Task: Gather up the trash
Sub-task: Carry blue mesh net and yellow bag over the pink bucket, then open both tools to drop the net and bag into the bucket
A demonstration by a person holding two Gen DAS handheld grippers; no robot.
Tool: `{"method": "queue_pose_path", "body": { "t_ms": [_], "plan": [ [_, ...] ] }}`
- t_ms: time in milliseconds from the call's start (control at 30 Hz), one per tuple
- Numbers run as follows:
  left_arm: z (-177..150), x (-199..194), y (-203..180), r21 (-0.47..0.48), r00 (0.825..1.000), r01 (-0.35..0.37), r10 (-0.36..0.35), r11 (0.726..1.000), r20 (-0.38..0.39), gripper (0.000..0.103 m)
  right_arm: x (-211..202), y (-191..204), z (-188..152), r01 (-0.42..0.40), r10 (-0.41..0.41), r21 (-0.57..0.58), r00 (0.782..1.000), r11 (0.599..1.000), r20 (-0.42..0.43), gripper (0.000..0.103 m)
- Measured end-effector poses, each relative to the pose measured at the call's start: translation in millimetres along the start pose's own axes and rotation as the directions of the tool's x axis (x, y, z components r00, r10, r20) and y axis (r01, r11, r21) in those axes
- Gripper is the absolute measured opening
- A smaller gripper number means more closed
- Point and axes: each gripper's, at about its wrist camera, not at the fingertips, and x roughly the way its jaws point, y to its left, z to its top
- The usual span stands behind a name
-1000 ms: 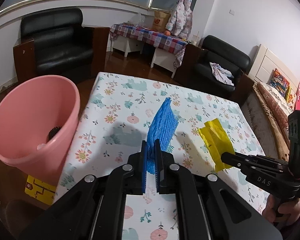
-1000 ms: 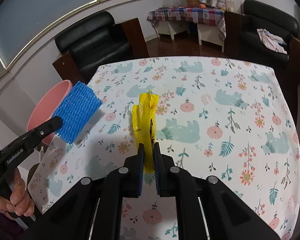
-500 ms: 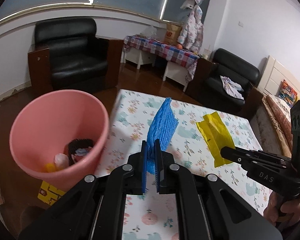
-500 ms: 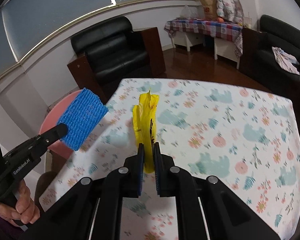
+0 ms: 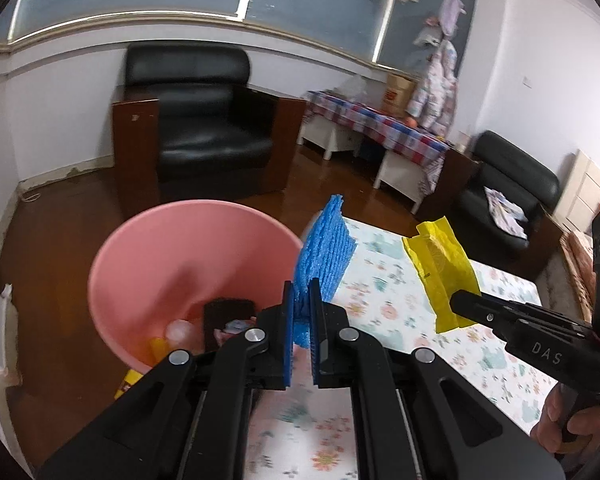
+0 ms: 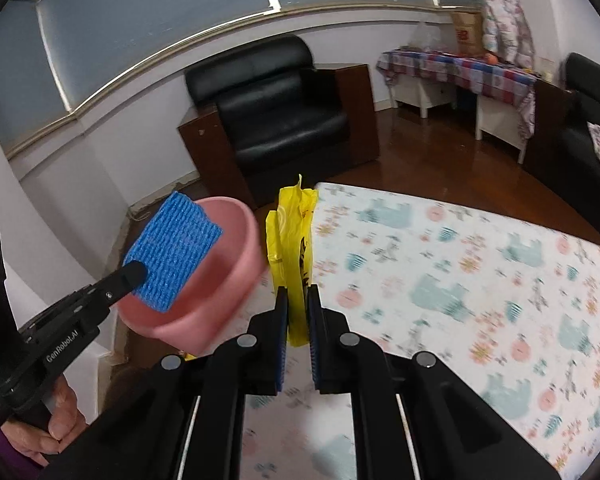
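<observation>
My left gripper (image 5: 301, 304) is shut on a blue foam net (image 5: 324, 254), held upright at the right rim of the pink bin (image 5: 140, 256). In the right wrist view the same blue foam net (image 6: 172, 252) hangs over the pink bin (image 6: 240, 256). My right gripper (image 6: 298, 316) is shut on a crumpled yellow plastic bag (image 6: 294, 248), held above the table's left edge beside the bin. The yellow bag (image 5: 440, 268) also shows at the right of the left wrist view. The bin holds a dark sponge (image 5: 228, 316) and other small trash.
The bin stands on the wooden floor off the left edge of the table with a floral cloth (image 6: 480, 272). A black armchair (image 5: 204, 136) stands behind it. A second black chair (image 5: 504, 196) and a side table with a checked cloth (image 5: 384, 128) are farther back.
Both grippers have moved left and upward toward the pink bin, carrying the blue net and the yellow bag. The bin now fills more of the left wrist view, its contents visible.
</observation>
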Motion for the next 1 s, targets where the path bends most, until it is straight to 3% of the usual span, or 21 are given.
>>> {"method": "queue_pose_path", "body": {
  "t_ms": [267, 533, 900, 1000],
  "plan": [
    [5.3, -0.5, 34.1, -0.049, 0.996, -0.085, 0.085, 0.995, 0.007, 0.006, 35.1, 46.4, 18.4, -0.053, 0.051, -0.086, 0.998, 0.995, -0.024, 0.009],
    [5.9, 8.7, 48.6, -0.047, 0.991, -0.136, 0.136, 0.990, -0.012, 0.006, 71.7, 76.3, 25.7, -0.105, 0.097, -0.100, 0.992, 0.989, -0.076, 0.009],
    [4.5, 29.1, 61.5, -0.031, 0.982, -0.183, 0.182, 0.983, -0.042, 0.006, 115.5, 94.8, 27.7, -0.099, 0.085, -0.092, 0.986, 0.991, -0.143, 0.010],
    [5.5, 30.6, 67.1, -0.038, 0.983, -0.179, 0.178, 0.983, -0.045, 0.007, 120.9, 97.7, 28.6, -0.104, 0.091, -0.092, 0.986, 0.990, -0.143, 0.020]
  ]
}}
